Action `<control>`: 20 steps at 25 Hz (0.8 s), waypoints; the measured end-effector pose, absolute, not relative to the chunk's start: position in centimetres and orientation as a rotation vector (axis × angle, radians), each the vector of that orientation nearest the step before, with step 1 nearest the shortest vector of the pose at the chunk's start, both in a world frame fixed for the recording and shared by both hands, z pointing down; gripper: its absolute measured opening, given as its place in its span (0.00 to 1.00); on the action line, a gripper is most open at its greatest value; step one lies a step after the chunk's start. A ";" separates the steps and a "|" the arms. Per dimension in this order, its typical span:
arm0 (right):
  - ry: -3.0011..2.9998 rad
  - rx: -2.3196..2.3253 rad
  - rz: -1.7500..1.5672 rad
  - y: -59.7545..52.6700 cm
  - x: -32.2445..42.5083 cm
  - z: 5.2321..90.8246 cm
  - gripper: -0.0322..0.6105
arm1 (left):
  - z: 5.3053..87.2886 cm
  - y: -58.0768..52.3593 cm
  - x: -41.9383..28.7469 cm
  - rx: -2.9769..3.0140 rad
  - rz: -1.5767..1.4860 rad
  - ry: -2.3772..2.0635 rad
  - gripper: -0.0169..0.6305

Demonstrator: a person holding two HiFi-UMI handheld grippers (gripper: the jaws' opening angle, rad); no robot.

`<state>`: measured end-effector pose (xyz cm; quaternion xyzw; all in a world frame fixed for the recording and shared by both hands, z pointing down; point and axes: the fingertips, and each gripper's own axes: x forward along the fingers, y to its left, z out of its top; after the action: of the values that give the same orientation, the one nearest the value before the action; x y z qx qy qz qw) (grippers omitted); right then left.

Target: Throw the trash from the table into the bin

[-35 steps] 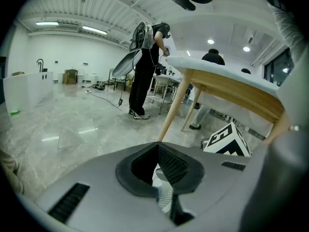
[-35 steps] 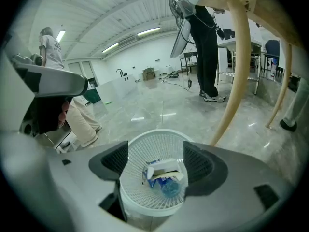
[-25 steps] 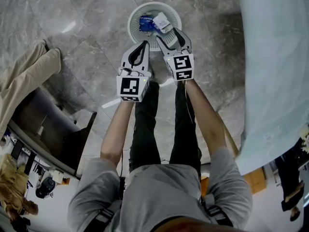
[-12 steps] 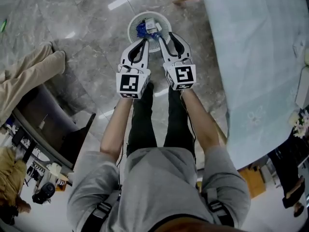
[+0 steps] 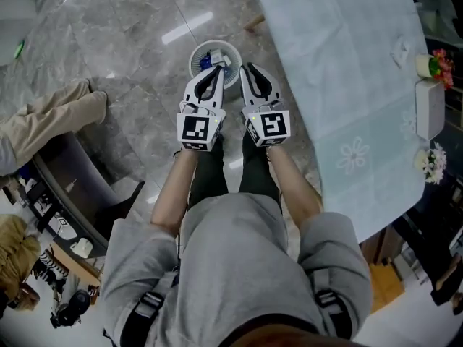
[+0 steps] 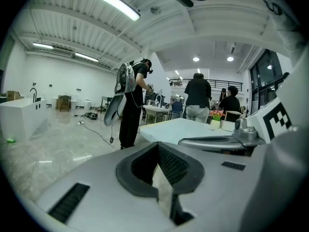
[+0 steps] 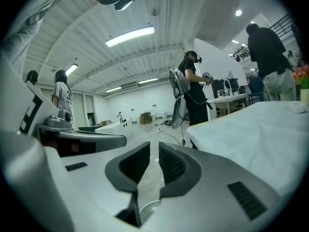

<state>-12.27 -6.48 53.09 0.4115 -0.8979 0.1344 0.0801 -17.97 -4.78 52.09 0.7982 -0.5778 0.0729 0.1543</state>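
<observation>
**Asker:** Trash (image 5: 210, 58), where does it lie?

**Me:** In the round white bin (image 5: 193, 62). It stands on the grey marble floor (image 5: 130, 35) ahead of my feet, just off the table's left edge. I can see a blue piece and a white piece inside it.

**Asker:** And the rest, from the left?

**Me:** Far left there is somebody's beige trouser leg (image 5: 51, 121), with a dark chair (image 5: 79, 186) below it. Then comes the bin. My two tongs are held out side by side, and in the head view their tips fall over the bin's near rim.

**Asker:** What state are they in?

**Me:** My left tongs (image 5: 218, 69) are fully closed, tip against tip, with nothing pinched. Their own view (image 6: 156, 145) confirms it. My right tongs (image 5: 246, 67) have just been closing. A narrow slit is left between the pads (image 7: 153, 146), and only floor shows through it, so they carry nothing.

**Asker:** And to the right?

**Me:** The table (image 5: 340, 63) under a pale cloth. Along its far right edge stand a pot of pink flowers (image 5: 434, 65), a white box (image 5: 429, 108) and a pot of white flowers (image 5: 432, 163). Both gripper views also show people standing farther off in the hall.
</observation>
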 end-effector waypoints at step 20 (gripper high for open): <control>-2.765 1.463 0.248 -5.4 -4.2 36.8 0.06 | 35.1 -4.6 -10.5 2.529 0.079 -1.626 0.04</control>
<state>-4.19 -5.37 36.78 0.4663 -0.8811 0.0792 0.0018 -10.55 -4.62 35.10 0.8389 -0.5395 0.0262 0.0669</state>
